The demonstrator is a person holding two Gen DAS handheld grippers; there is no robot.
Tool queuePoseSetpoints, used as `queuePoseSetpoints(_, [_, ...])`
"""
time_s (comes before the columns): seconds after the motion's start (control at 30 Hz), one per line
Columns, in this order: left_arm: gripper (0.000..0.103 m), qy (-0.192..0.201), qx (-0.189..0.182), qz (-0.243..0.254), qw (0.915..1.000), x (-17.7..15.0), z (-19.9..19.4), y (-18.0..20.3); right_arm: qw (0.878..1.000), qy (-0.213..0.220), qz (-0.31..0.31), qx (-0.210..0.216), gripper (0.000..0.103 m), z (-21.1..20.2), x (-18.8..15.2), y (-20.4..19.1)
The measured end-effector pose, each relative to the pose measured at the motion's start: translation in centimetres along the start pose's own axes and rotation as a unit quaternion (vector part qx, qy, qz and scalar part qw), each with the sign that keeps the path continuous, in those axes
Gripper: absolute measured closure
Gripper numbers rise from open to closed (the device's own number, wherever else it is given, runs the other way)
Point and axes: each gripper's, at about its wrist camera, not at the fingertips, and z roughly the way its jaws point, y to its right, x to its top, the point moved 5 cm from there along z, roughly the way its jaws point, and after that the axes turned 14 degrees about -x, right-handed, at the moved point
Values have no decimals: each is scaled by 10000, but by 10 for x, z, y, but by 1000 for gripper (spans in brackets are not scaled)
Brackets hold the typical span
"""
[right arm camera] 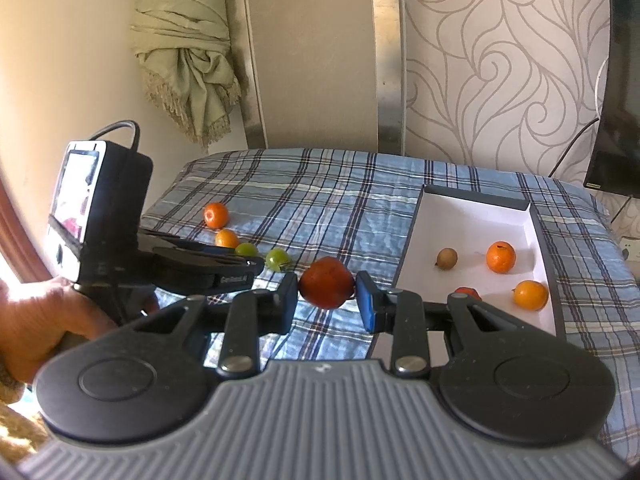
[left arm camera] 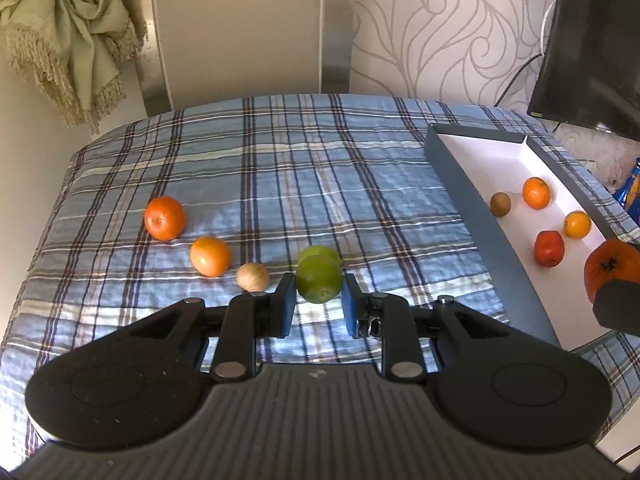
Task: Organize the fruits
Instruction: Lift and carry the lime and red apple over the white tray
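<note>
The left gripper (left arm camera: pixel 319 304) has its jaws clenched on a round green lime (left arm camera: pixel 319 283), its blue pads pressing the fruit from both sides above the blue plaid cloth (left arm camera: pixel 280 168) that covers the worktop. A second green lime (left arm camera: pixel 320 251) sits just behind the held one, partly hidden by it. To the left on the cloth lie a small pale brown kiwi-like fruit (left arm camera: pixel 252 276), then a round orange (left arm camera: pixel 210 256), then a deeper orange tangerine (left arm camera: pixel 165 218), set in a loose diagonal row.

The right gripper (right arm camera: pixel 327 300) is clenched on a red-orange persimmon-like fruit (right arm camera: pixel 326 283), held above the cloth just left of the shallow grey tray with a white floor (right arm camera: pixel 472 216). In the left wrist view this same fruit shows at the right edge, over the tray's near end.

Inside the tray lie a small brown fruit (right arm camera: pixel 447 259), an orange tangerine with a dark stem spot (right arm camera: pixel 501 256), a yellow-orange citrus (right arm camera: pixel 530 295) and a small red-orange fruit (left arm camera: pixel 549 248), which the right gripper's arm mostly hides in the right wrist view. All four sit apart from each other.

A person's hand (right arm camera: pixel 44 320) grips the handle of the left gripper at the left of the right wrview. A knotted pale green curtain (left arm camera: pixel 76 36) hangs by the wall behind the worktop, and a dark flat screen (left arm camera: pixel 592 48) stands at the right.
</note>
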Motion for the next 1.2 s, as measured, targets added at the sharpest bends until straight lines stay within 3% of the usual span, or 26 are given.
queuePoseSetpoints(1.2, [75,146,-821,664,9943,47,41,79,9963,-99,395,-755,69,-6,-10,48])
